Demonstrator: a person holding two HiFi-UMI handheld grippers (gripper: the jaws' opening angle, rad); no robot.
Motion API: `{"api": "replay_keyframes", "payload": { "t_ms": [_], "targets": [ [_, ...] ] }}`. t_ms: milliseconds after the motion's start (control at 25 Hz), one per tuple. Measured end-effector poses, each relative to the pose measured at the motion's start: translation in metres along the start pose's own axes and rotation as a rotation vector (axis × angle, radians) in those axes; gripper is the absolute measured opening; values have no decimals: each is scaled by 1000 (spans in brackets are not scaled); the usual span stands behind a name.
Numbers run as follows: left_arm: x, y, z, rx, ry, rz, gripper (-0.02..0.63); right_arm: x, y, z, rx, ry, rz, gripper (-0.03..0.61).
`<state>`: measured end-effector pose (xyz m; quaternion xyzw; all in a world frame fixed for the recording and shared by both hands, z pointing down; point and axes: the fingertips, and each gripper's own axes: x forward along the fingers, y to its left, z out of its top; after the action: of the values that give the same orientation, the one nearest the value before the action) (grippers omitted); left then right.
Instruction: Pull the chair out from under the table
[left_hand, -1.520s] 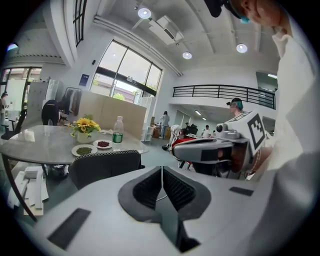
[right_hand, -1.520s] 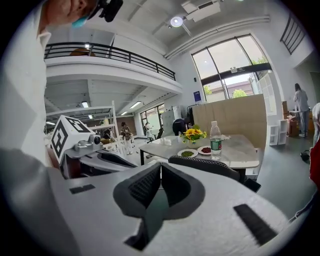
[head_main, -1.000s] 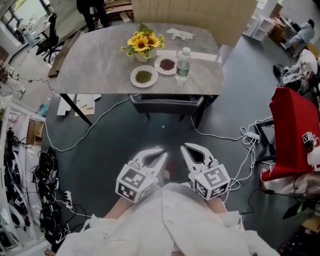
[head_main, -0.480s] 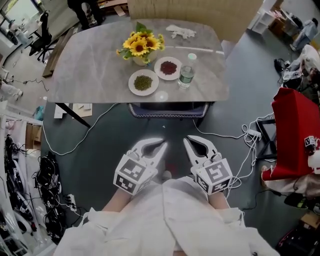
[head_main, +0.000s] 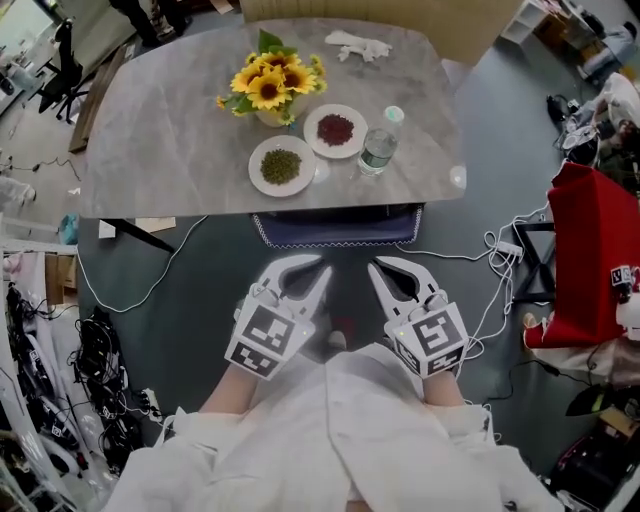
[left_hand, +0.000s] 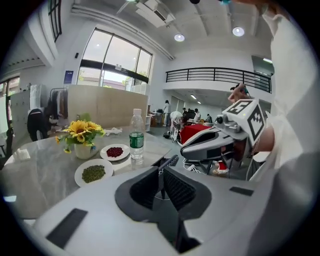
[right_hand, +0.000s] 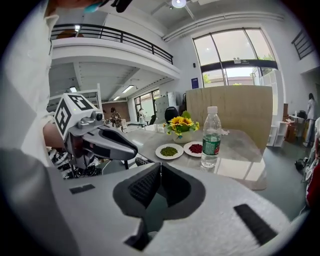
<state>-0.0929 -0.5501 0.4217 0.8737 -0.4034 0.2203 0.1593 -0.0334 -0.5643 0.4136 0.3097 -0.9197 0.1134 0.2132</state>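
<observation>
showing the dark chair with a woven-edged seat (head_main: 335, 228) tucked under the near edge of the grey stone-patterned table (head_main: 150, 170). only the front strip of its seat shows past the table edge, so the pull-out has not begun. the left gripper (head_main: 320, 272) and the right gripper (head_main: 376, 270) hang side by side over the dark floor (head_main: 210, 290), near the seat front but apart from it, each with its fingers pressed together on nothing. judged from this, the whole task is left: the fingers must spread, reach the seat edge or frame, close on it and draw the chair out from under the table. on the table above the chair stand a vase of yellow sunflowers (head_main: 265, 85), a white plate of green beans (head_main: 281, 166), a white plate of red beans (head_main: 335, 129) and a clear plastic water bottle (head_main: 380, 145). the bottle stands nearest the chair side, and a jolt to the table could upset it.
</observation>
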Motion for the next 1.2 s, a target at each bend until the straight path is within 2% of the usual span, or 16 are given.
{"api": "replay_keyframes", "payload": {
  "t_ms": [120, 240, 360, 480, 600, 680, 920, 1000, 1200],
  "targets": [
    [7, 13, -3, 34, 28, 13, 23, 9, -9, 2, -13, 9, -14, 5],
    [14, 18, -7, 71, 61, -14, 31, 17, -14, 2, -24, 23, -8, 5],
    [20, 23, -14, 82, 93, -40, 95, 25, -16, 3, -47, 39, 5, 5],
    [26, 30, -18, 98, 118, -44, 114, 33, -17, 4, -61, 56, 24, 6],
    [33, 39, -23, 133, 153, -39, 160, 40, -18, 3, -90, 79, 32, 13],
    [37, 44, -26, 168, 179, -38, 187, 46, -16, 0, -111, 113, 53, 120],
    [51, 49, -37, 233, 231, -91, 235, 63, -11, -11, -265, 191, 107, 191],
    [56, 50, -42, 279, 268, -106, 256, 67, -12, -17, -335, 230, 120, 252],
    [65, 58, -58, 408, 376, -103, 273, 80, -18, -37, -510, 341, 133, 276]
  ]
}}
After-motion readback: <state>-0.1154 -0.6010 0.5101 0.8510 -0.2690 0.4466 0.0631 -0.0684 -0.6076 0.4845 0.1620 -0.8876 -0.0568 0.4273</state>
